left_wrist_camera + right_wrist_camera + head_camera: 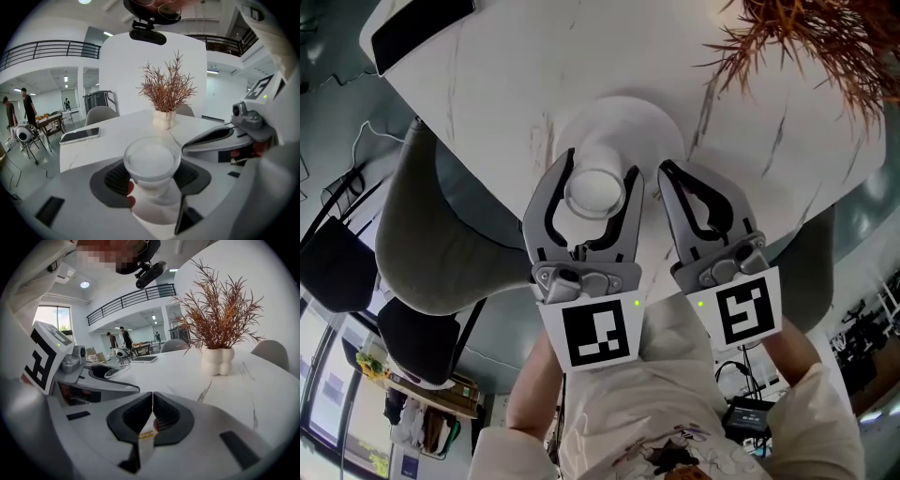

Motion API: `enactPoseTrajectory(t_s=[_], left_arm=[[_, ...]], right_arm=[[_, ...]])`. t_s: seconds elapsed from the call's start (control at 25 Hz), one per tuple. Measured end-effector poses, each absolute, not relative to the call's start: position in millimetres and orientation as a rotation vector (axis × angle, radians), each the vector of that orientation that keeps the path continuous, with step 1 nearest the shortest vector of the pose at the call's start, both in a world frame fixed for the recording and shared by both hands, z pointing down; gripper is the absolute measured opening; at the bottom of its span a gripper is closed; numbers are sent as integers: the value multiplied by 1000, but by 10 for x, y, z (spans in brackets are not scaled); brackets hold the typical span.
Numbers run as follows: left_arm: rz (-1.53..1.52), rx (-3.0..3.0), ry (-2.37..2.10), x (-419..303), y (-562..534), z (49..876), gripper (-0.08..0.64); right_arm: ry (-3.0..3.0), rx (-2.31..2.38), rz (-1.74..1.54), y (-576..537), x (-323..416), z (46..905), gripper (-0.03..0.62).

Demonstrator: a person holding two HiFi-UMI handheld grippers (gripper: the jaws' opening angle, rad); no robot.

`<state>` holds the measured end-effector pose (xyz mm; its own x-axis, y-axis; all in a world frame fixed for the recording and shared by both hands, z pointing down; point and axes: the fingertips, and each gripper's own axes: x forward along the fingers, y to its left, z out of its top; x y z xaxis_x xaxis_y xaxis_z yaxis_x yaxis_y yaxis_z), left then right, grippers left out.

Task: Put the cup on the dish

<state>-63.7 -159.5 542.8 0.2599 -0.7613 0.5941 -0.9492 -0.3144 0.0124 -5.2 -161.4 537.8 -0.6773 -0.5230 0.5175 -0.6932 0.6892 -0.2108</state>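
The cup (pixel 592 190) is grasped by the left hand-held gripper (pixel 598 169), jaws clamped on its sides, over the near edge of the white dish (pixel 623 122) on the bench (pixel 506 84); contact with the dish cannot be told. The right hand-held gripper (pixel 670 171) is clenched on nothing, just right of the cup.

Grey left tool (pixel 600 167), right tool (pixel 666 169); black-white marker cubes (pixel 592 337); cream sleeves (pixel 825 412)

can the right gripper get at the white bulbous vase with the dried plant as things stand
Probably yes. The right gripper is shut and empty, and only bare white marble tabletop lies between it and the white bulbous vase. The left gripper, shut on the clear glass cup, sits off to its left.
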Motion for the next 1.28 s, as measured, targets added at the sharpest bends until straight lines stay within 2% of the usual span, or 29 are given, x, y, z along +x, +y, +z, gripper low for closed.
enactPoseTrajectory(t_s=[1.28], left_arm=[[709,2265,-1565,-587,-1476,5138,272]], right_arm=[[-2508,1002,511,-1462,33,5005,5]])
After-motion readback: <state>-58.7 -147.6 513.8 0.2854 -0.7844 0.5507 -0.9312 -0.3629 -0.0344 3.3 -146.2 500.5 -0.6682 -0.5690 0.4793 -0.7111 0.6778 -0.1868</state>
